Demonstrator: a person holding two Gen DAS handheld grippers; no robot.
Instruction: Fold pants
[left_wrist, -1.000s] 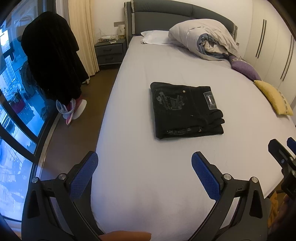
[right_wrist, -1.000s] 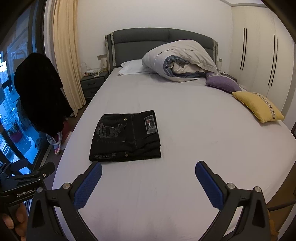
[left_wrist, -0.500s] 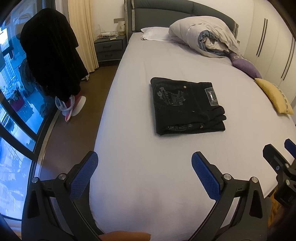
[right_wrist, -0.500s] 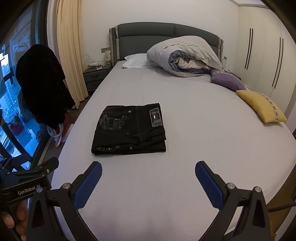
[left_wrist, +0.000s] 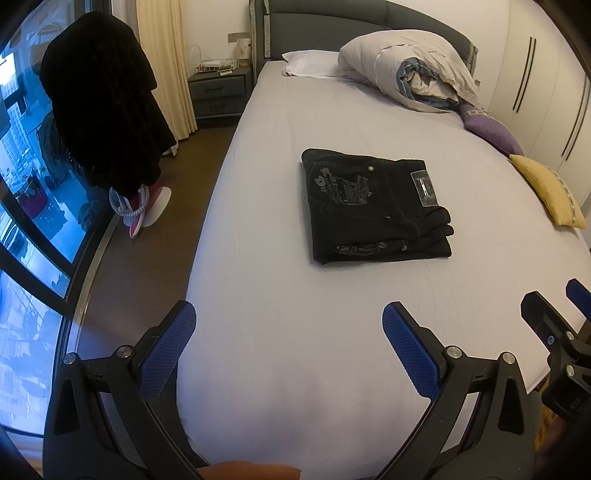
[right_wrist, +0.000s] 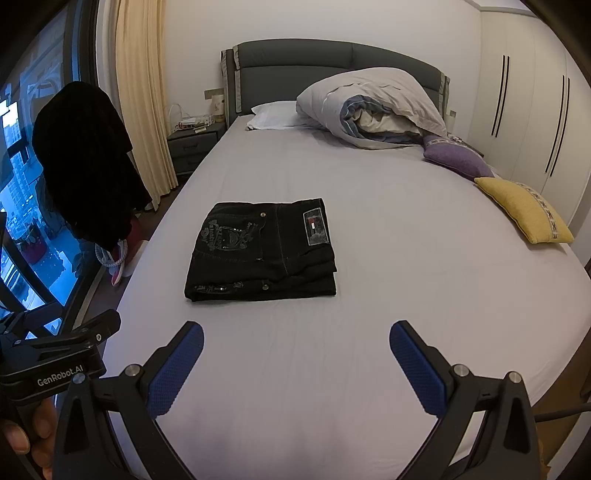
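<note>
Black pants (left_wrist: 373, 210) lie folded into a flat rectangle on the grey bed sheet (left_wrist: 295, 295), with a label patch on top. They also show in the right wrist view (right_wrist: 262, 251). My left gripper (left_wrist: 288, 321) is open and empty, above the sheet near the foot of the bed, well short of the pants. My right gripper (right_wrist: 295, 339) is open and empty, likewise short of the pants. The right gripper's body shows at the right edge of the left wrist view (left_wrist: 554, 332).
A bundled duvet (right_wrist: 373, 107) and a white pillow (right_wrist: 273, 116) lie at the headboard. A purple cushion (right_wrist: 458, 158) and a yellow cushion (right_wrist: 524, 210) lie on the right side. A dark coat (left_wrist: 99, 99) hangs by the window on the left, beside a nightstand (left_wrist: 218, 92).
Both grippers have shifted slightly and stay open; the views have drifted a little. The folded pants have not moved.
</note>
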